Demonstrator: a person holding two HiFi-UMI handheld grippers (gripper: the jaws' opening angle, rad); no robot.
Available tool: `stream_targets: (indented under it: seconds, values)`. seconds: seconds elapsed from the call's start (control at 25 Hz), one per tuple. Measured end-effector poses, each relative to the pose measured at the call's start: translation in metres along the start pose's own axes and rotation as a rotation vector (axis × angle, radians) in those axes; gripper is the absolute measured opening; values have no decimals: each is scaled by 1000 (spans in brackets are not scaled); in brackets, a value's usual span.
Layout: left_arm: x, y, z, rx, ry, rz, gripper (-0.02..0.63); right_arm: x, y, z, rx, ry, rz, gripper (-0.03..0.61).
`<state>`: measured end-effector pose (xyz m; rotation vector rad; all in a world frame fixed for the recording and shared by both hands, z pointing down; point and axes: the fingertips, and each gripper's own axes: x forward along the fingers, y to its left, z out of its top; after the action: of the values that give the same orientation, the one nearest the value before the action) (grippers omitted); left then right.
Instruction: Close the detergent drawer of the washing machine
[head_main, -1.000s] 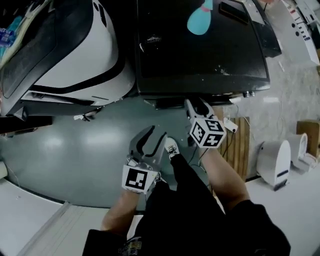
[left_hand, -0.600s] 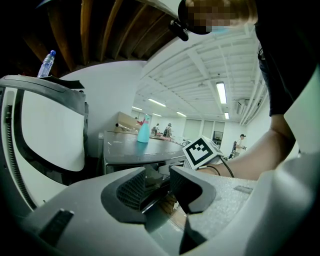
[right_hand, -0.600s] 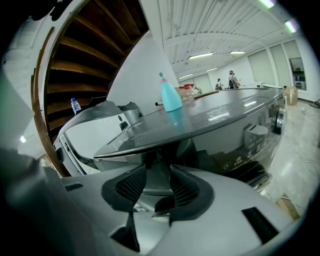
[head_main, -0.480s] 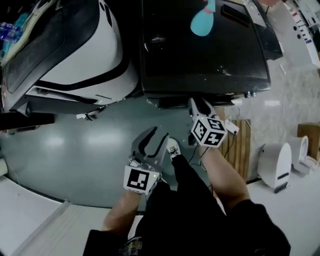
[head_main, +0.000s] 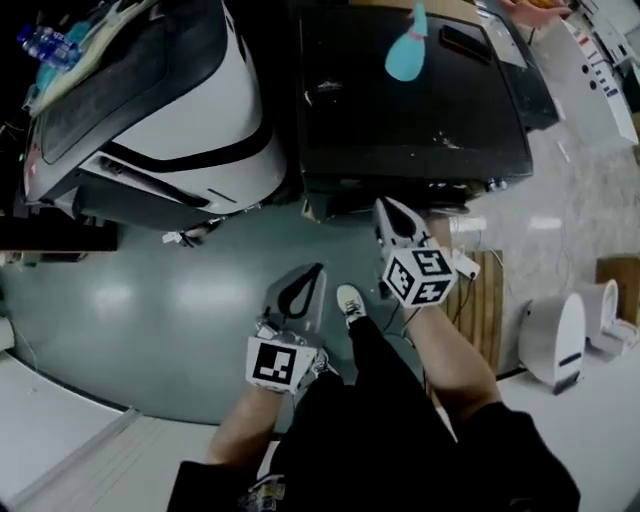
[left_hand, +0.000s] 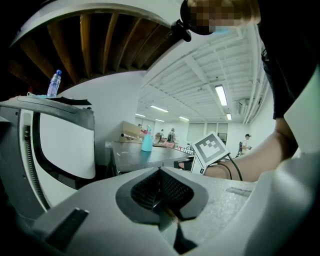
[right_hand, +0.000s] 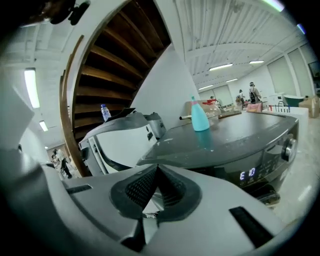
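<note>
Counts around the dark washing machine (head_main: 415, 90): mostly pairs.
Two big machines: the washing machine itself and one white machine with black trim (head_main: 190, 110) just to its left. Two bottles: one teal spray bottle (head_main: 405, 55) on the washing machine's top, and one clear blue-capped bottle (head_main: 45, 42) well to its left, on the white machine. Two small white units (head_main: 550, 335) (head_main: 612, 312) on the floor to its right. One slatted wooden board (head_main: 482, 290) and one white shoe (head_main: 347, 300) in front of it.
</note>
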<state>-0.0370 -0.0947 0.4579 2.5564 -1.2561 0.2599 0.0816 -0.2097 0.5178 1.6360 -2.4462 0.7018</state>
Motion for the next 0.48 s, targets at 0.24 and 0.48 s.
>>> stream_targets:
  seconds: [0.24, 0.48]
  values:
    - [-56, -5, 10, 33, -22, 40, 3, -49, 75, 24, -81, -77, 133, -2]
    - [-126, -20, 18, 58, -55, 55, 3, -116, 134, 36, -115, -159, 188, -3]
